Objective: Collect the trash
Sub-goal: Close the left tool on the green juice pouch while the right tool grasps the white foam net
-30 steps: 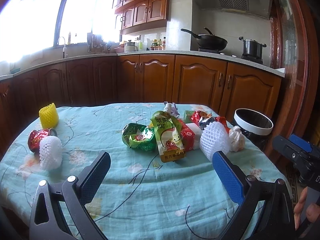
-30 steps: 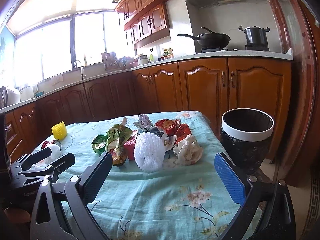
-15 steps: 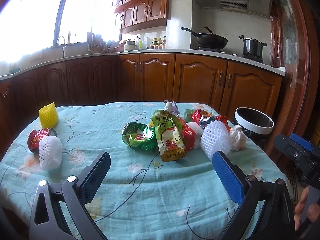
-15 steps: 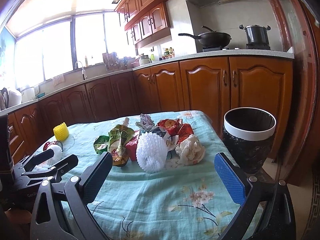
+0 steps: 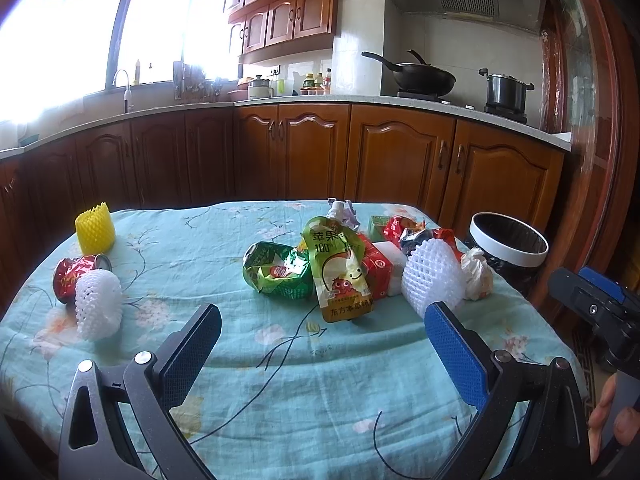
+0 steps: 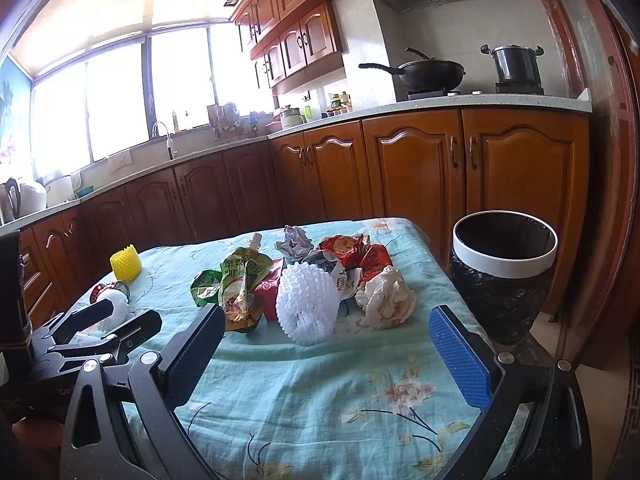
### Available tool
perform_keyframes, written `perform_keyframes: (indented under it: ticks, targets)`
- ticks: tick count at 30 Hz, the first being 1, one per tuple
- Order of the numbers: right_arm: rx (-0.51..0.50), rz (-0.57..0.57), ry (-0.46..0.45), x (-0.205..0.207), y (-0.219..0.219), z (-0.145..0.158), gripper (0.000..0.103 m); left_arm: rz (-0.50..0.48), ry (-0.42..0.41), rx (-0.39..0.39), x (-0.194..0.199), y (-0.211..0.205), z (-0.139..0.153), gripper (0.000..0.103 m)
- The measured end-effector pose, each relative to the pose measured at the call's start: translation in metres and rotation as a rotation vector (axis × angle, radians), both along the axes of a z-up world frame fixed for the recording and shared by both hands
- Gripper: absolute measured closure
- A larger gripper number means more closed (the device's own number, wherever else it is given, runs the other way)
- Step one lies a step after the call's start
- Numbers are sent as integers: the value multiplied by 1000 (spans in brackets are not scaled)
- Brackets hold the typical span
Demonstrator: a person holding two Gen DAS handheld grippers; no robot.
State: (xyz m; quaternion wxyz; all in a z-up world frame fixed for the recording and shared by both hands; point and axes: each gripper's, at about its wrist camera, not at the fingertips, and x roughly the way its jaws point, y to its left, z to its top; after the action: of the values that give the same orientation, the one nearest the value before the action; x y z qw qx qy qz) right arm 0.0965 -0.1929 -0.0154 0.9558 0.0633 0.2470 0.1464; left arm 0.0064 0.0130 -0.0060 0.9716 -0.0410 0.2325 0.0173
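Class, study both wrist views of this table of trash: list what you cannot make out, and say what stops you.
- Inside of the bin: both views, too dark to tell whether it holds anything.
- Red carton: left wrist view, partly covered by the juice pouch.
- Red can: right wrist view, mostly behind the left gripper.
- Window scene: both views, overexposed.

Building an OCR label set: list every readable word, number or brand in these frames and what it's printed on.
"苹果" and "100%": top of the green juice pouch.
"东方..." then blurred characters: yellow band at the pouch bottom.
Red logo on the crumpled green wrapper: too blurred to read.
Print on the red carton, red can and red wrappers: too small to read.
Embossed lettering on the left tool body: not legible.
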Motion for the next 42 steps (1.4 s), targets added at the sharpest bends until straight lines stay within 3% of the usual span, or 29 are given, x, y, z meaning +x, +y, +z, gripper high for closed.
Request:
perform_keyframes:
  ticks: [13,24,37,42]
  targets:
    - [10,10,8,4,0,-2,1,4,13,-5,5,1,-1,1]
    - [62,32,75,21,-5,-15,2,11,68,-25,27,7,-7,1]
    - [117,119,195,64,4,-30,28,2,186,-96,82,20,-12,8]
    - [138,155,256,85,10,-39,31,-24,231,-111,108,19,-16,10]
